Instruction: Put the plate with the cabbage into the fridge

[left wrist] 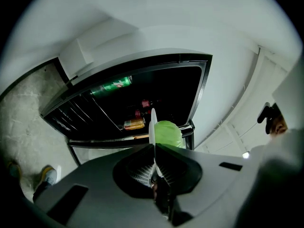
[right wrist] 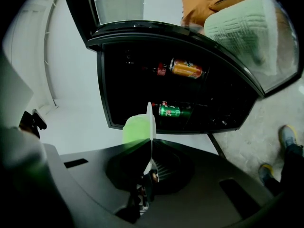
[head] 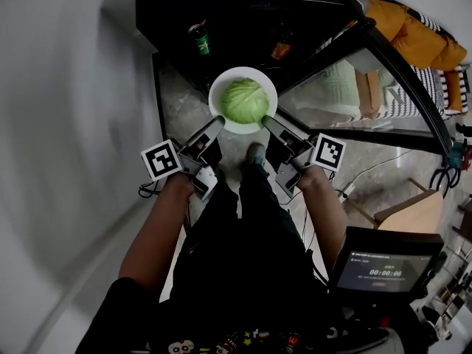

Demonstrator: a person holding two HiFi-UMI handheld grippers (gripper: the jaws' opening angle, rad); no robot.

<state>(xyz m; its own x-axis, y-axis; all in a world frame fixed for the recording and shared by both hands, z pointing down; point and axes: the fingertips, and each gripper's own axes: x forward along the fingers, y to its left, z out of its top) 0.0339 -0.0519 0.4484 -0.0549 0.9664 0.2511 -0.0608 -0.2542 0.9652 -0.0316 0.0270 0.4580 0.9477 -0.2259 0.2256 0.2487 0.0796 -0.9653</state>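
Both hand-held grippers — left [head: 214,124], right [head: 270,122] — clamp the plate [head: 218,91] with cabbage [head: 245,100] before the open fridge [head: 243,21] — next, ease it level inside.

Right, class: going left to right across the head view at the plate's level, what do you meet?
The left tool, shut on the plate's rim → plate carrying the cabbage → right tool, shut on the opposite rim → open glass fridge door.
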